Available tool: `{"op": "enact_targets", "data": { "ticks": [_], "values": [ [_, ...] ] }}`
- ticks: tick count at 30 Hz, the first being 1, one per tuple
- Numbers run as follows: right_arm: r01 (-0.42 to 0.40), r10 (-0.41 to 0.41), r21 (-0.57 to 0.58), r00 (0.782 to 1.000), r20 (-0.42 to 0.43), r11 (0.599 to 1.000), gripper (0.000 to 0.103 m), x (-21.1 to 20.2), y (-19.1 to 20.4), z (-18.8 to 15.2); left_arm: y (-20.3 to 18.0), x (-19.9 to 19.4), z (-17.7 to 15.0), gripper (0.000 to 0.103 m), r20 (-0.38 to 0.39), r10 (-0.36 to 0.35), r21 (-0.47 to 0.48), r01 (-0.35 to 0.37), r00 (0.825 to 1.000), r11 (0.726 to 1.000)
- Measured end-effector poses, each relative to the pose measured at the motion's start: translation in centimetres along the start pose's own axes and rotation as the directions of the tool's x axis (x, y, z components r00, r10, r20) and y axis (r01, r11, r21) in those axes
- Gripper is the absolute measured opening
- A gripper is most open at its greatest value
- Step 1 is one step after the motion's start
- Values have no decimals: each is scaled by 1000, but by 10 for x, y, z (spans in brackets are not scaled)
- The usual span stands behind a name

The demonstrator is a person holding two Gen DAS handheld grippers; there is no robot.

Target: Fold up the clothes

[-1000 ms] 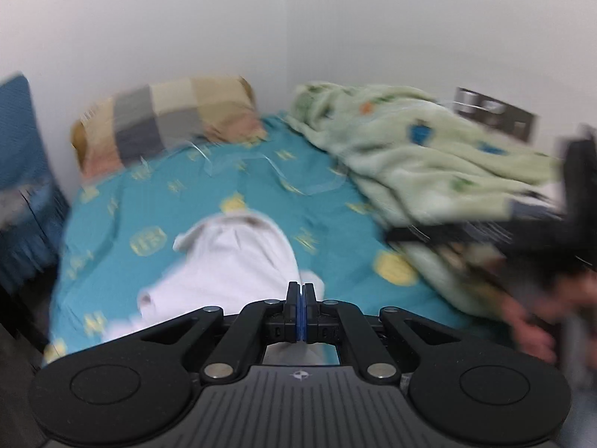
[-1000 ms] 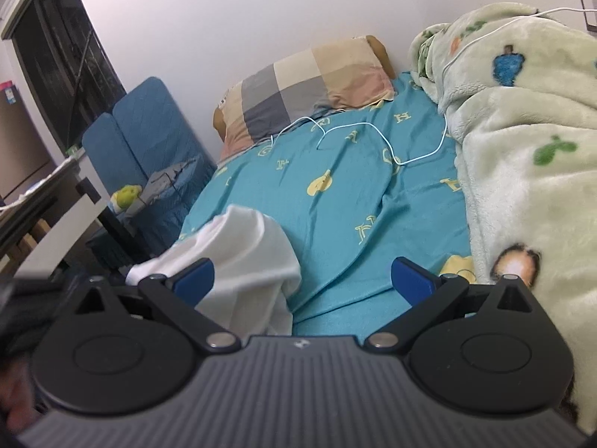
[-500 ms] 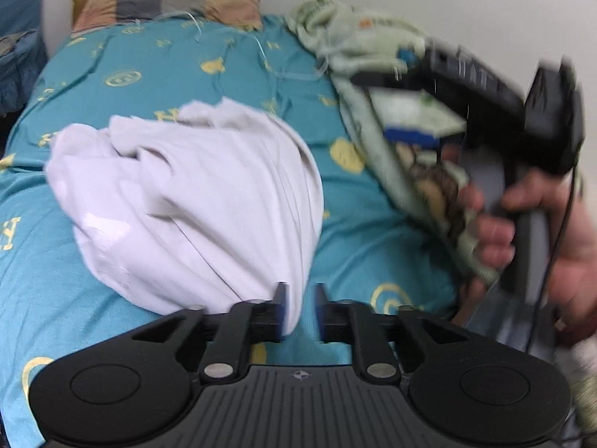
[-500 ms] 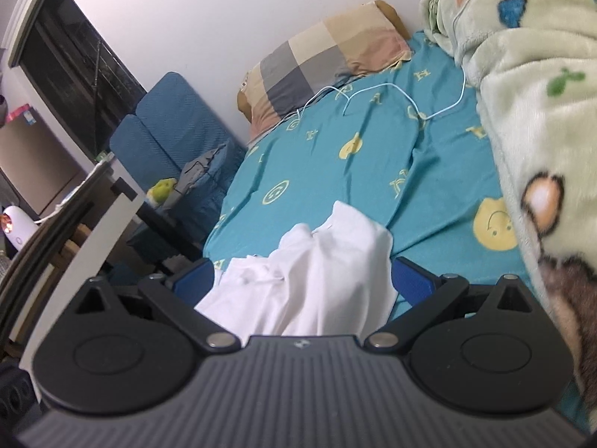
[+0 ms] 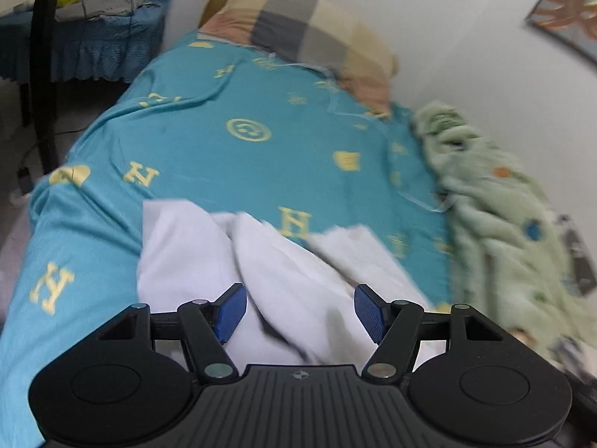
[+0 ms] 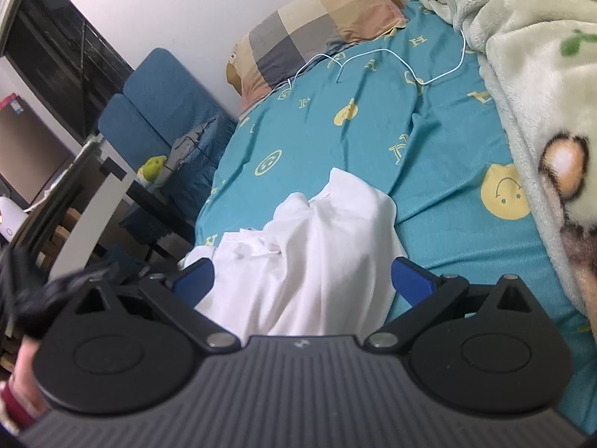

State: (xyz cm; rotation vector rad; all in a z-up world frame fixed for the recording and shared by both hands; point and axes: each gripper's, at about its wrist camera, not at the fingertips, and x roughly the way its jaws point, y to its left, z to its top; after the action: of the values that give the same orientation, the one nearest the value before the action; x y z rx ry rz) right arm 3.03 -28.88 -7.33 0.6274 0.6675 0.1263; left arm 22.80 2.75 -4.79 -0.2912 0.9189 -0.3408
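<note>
1. At the bottom centre of both wrist views we see the white garment [image 6: 313,254], lying crumpled on the teal bedsheet [image 6: 440,171] near the bed's near edge, not yet spread flat.

2. Our left gripper [image 5: 300,311] has just been opening: its blue pads stand apart over the cloth, white fabric shows between them, and neither pad presses on it, so the garment is released on that side.

3. Our right gripper [image 6: 302,280] is spread wide too, hovering above the same heap with nothing pinched (its pads sit to either side of the mound, clear of it).

4. What could go wrong: the heap is bunched in several overlapping folds, so a blind pinch may catch two layers at once and leave the garment twisted when lifted.

5. The cloth lies close to the sheet's left edge in the right wrist view; a careless drag toward the lower left could pull it off the bed.

6. A thin white cable [image 6: 388,54] runs across the upper part of the sheet toward the checked pillow [image 6: 317,26]; spreading the garment upward in the frame may snag it.

7. The fleece blanket [image 6: 541,74] crowds the right side, leaving us limited flat room.
</note>
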Motion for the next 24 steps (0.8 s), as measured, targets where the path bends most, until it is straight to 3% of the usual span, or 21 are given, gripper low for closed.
{"op": "enact_targets", "data": {
  "ticks": [3,4,5,8,13,18,21,24],
  "values": [
    [9,-9,-22,1000,1,1000,103,7,0,2,0,37,0,51,-20,-13,20,14,1000,1000],
    [15,-15,-36,1000,3,999,103,9,0,3,-1,47,-4,40,-21,-14,34,14,1000,999],
    [22,-21,-50,1000,6,999,103,12,1,4,-2,55,-8,23,-22,-14,54,15,1000,998],
    [19,-18,-61,1000,20,998,103,16,2,8,-10,61,-19,4,-6,-5,136,6,1000,991],
    [5,-1,-70,998,55,998,103,14,5,12,-39,20,-27,3,99,-87,238,61,991,969],
    [13,-5,-69,994,106,998,103,-2,4,15,-79,-50,-56,3,158,-254,375,180,954,909],
    [19,-8,-70,988,155,997,103,-19,2,18,-103,-84,-90,3,109,-345,448,264,932,854],
    [16,-2,-70,980,199,997,103,-37,1,21,-126,-97,-134,3,-4,-382,496,333,924,802]
  ]
}}
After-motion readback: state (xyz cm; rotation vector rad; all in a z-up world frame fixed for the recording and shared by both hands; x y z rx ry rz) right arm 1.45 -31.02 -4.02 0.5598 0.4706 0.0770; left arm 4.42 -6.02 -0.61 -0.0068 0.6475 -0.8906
